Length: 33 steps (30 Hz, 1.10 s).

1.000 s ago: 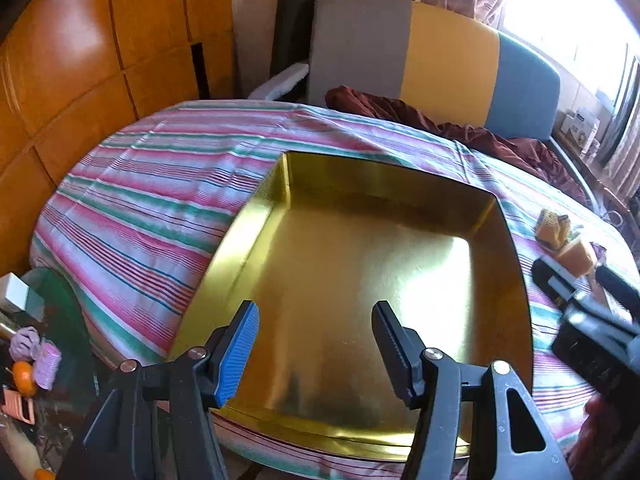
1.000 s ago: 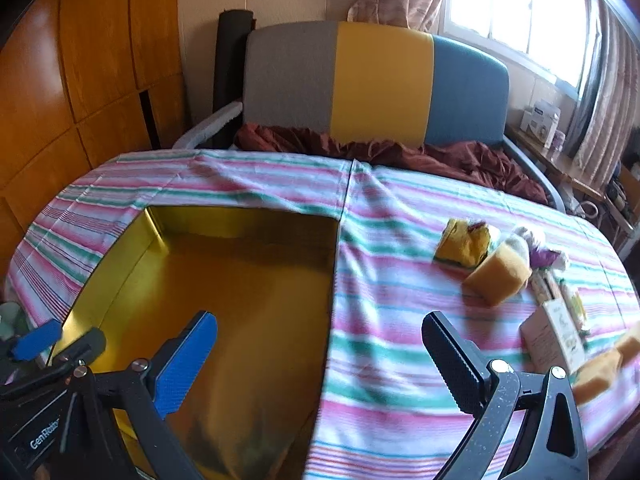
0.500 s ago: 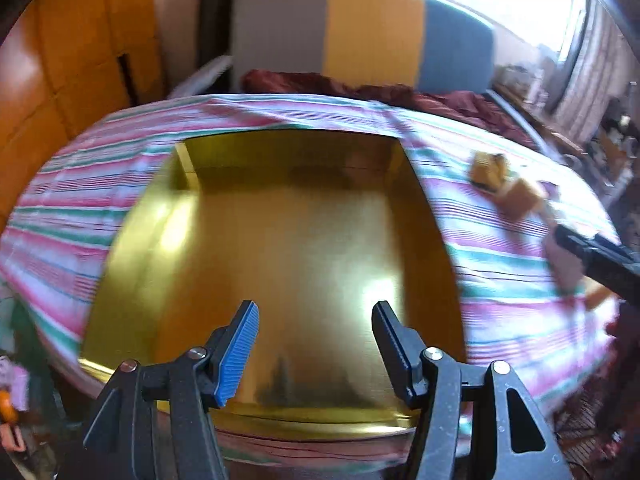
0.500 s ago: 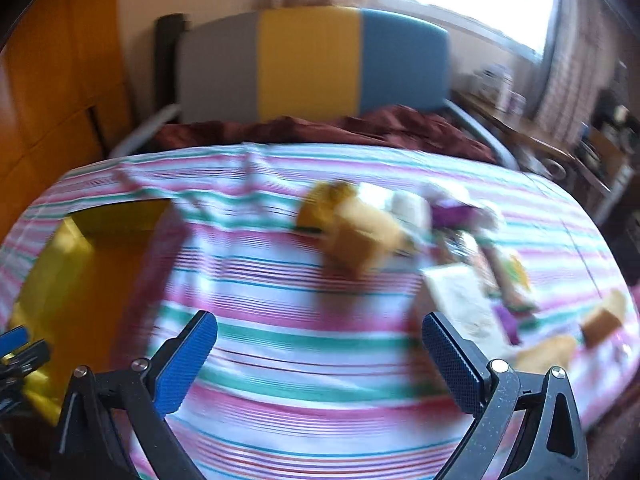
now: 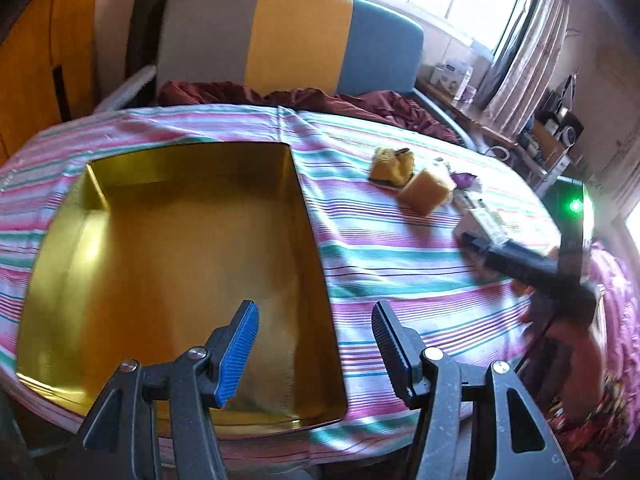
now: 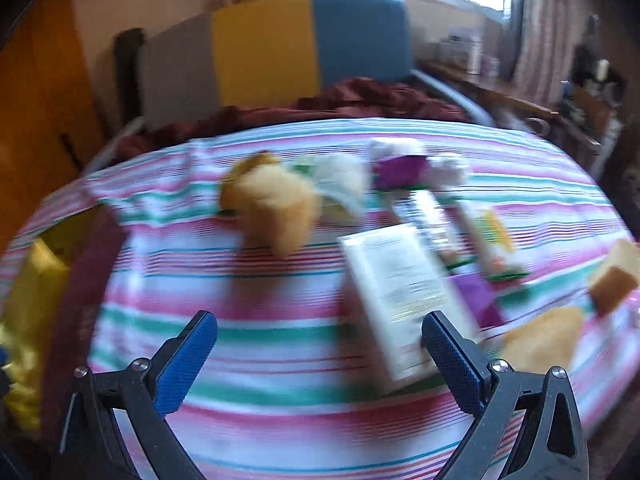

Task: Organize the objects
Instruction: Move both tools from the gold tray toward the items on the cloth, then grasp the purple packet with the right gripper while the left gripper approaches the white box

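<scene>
The left gripper (image 5: 314, 346) stands apart with nothing between its pads, low in the frame over the right rim of the gold tray (image 5: 316, 248) on the striped cloth (image 5: 400, 264). The right gripper (image 6: 318, 354) gapes wide and empty – a white box (image 6: 396, 280) lies just beyond it, an orange sponge block (image 6: 276, 210) upper left, both blurred.

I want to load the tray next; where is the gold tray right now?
In the left wrist view the gold tray lies on the striped tablecloth, left of the yellow sponges.
</scene>
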Each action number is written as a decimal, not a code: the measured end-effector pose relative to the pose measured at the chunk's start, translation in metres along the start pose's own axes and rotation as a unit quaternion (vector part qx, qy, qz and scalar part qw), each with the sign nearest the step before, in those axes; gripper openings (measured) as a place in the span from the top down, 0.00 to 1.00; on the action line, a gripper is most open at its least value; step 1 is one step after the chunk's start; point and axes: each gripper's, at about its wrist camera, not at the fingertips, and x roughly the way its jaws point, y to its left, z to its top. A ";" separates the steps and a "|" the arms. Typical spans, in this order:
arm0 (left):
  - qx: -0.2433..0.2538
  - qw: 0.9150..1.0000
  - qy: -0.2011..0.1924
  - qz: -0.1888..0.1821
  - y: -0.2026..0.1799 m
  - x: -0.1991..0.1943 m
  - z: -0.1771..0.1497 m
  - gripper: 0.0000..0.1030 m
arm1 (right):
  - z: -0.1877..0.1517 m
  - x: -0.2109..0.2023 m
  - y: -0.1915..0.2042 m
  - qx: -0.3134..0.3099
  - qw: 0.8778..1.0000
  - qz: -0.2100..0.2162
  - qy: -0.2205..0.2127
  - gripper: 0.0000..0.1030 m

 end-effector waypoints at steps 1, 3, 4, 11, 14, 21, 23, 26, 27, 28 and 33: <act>-0.004 1.000 0.004 -0.006 -0.001 0.002 0.002 0.42 | -0.002 -0.003 0.009 -0.010 1.000 0.015 0.003 0.00; -0.004 1.000 0.008 -0.008 -0.006 0.004 0.004 0.42 | -0.007 -0.009 0.022 -0.024 0.998 0.052 0.008 0.00; -0.003 1.000 0.007 -0.009 -0.009 0.005 0.005 0.42 | -0.010 -0.013 0.025 -0.028 0.997 0.068 0.007 0.00; 0.008 0.999 0.011 -0.031 -0.029 0.008 0.008 0.42 | -0.021 -0.042 -0.016 0.014 0.998 0.056 -0.034 0.00; 0.013 0.999 0.013 -0.038 -0.037 0.011 0.007 0.42 | -0.031 -0.040 -0.053 0.065 0.996 0.062 -0.014 0.00; 0.032 0.998 0.024 -0.056 -0.057 0.018 0.006 0.42 | -0.037 -0.040 -0.134 0.137 0.989 -0.030 -0.043 0.00; 0.039 0.997 0.026 -0.062 -0.062 0.020 0.006 0.42 | -0.032 -0.043 -0.155 0.151 0.985 -0.060 -0.057 0.00; 0.044 0.996 0.034 -0.068 -0.070 0.025 0.005 0.42 | -0.024 -0.045 -0.164 0.149 0.983 -0.083 -0.065 0.00; 0.044 0.996 0.037 -0.068 -0.072 0.027 0.005 0.42 | -0.022 -0.046 -0.160 0.139 0.984 -0.082 -0.069 0.00; 0.045 0.996 0.038 -0.067 -0.074 0.029 0.005 0.42 | -0.020 -0.046 -0.153 0.125 0.986 -0.086 -0.074 0.00; 0.056 0.996 0.040 -0.063 -0.082 0.032 0.005 0.42 | -0.014 -0.039 -0.119 0.048 0.992 -0.075 -0.090 0.02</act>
